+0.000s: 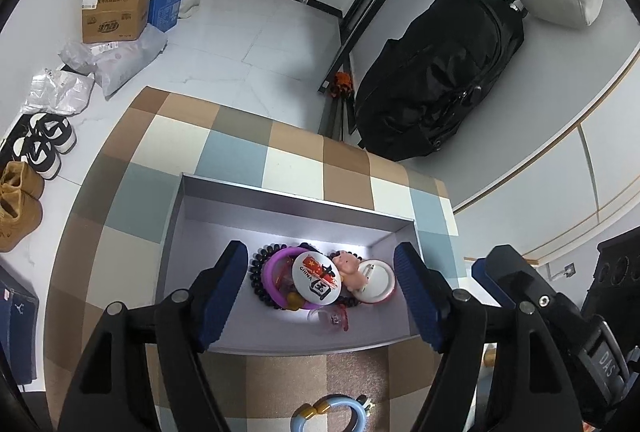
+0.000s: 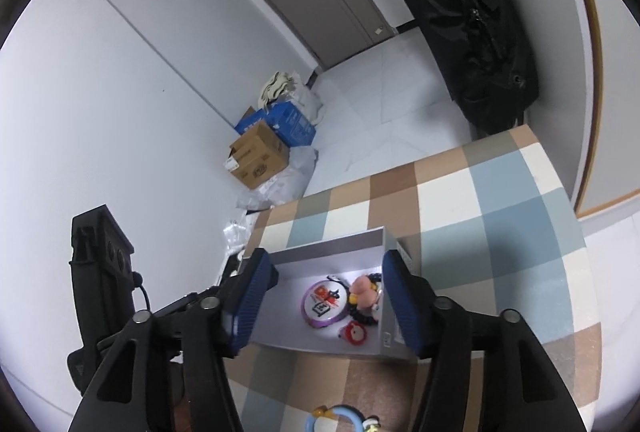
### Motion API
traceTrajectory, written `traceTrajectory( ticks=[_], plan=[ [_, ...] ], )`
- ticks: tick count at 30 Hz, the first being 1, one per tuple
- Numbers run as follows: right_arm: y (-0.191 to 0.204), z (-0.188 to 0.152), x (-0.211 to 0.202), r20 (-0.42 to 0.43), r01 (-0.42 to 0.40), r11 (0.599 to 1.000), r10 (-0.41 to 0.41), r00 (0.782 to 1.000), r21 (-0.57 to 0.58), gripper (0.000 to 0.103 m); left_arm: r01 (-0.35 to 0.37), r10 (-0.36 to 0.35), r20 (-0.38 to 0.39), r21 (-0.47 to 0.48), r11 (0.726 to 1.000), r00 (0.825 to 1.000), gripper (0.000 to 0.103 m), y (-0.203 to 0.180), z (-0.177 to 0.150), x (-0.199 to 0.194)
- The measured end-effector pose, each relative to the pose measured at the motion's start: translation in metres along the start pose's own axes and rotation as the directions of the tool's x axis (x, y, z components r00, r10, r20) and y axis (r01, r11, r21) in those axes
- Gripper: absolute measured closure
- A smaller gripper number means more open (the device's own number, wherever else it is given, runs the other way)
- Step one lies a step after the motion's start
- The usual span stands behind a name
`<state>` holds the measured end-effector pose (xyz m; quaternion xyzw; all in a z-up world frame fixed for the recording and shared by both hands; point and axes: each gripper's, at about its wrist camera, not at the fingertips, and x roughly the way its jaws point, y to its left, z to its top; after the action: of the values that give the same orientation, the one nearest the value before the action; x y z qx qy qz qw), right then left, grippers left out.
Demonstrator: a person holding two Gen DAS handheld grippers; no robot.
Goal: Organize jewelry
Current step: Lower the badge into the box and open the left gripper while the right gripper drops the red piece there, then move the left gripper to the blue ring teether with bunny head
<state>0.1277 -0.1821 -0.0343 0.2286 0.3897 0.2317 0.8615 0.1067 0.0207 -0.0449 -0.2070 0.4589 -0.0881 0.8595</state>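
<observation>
In the left wrist view, going from left to right, shoes (image 1: 24, 167) sit on the floor at the left edge, and cardboard boxes (image 1: 116, 11) stand in the upper left. In the middle, a checkered desk (image 1: 240, 147) holds a grey box (image 1: 188, 232). The left hand-held gripper (image 1: 320, 296) hangs over the box with its blue fingers (image 1: 224, 296) spread wide and nothing between them. Inside the box, in the lower middle of the frame, lies a heap of jewelry: a purple bangle (image 1: 272, 272), a dark bead bracelet (image 1: 256, 272), a round badge (image 1: 316, 276), a pink pig charm (image 1: 349, 266) and a second round badge (image 1: 378, 286). At the bottom edge, a blue bangle (image 1: 332, 416) lies on the desk outside the box. On the right stands a big black bag (image 1: 440, 71). In the right wrist view, the right hand-held gripper (image 2: 326, 306) is also spread wide and holds nothing, above the same box (image 2: 332, 246). Most pieces look put away, so the blue bangle seems to be the one left. The next move would likely be to go down to it, pinch its rim, and lift it over the box wall.
</observation>
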Motion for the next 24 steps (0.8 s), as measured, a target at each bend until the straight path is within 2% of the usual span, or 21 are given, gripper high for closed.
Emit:
traceTrajectory(
  ticks=[15,19,24],
  plan=[
    [-0.002,-0.010,-0.010,-0.006,0.048,0.999,-0.048,0.999,0.006,0.010,-0.035,0.034,0.024,0.067,0.997,0.999,0.031,-0.004,-0.011,-0.014],
    [-0.003,-0.014,-0.015,0.001,0.069,0.998,-0.069,0.998,0.000,0.009,-0.046,0.043,0.029,0.102,0.994,0.999,0.031,-0.009,-0.019,-0.018],
    [0.005,-0.021,-0.025,0.039,0.133,0.989,-0.131,0.991,-0.057,0.002,-0.054,0.049,0.038,0.134,0.989,0.998,0.031,-0.010,-0.028,-0.023]
  ],
)
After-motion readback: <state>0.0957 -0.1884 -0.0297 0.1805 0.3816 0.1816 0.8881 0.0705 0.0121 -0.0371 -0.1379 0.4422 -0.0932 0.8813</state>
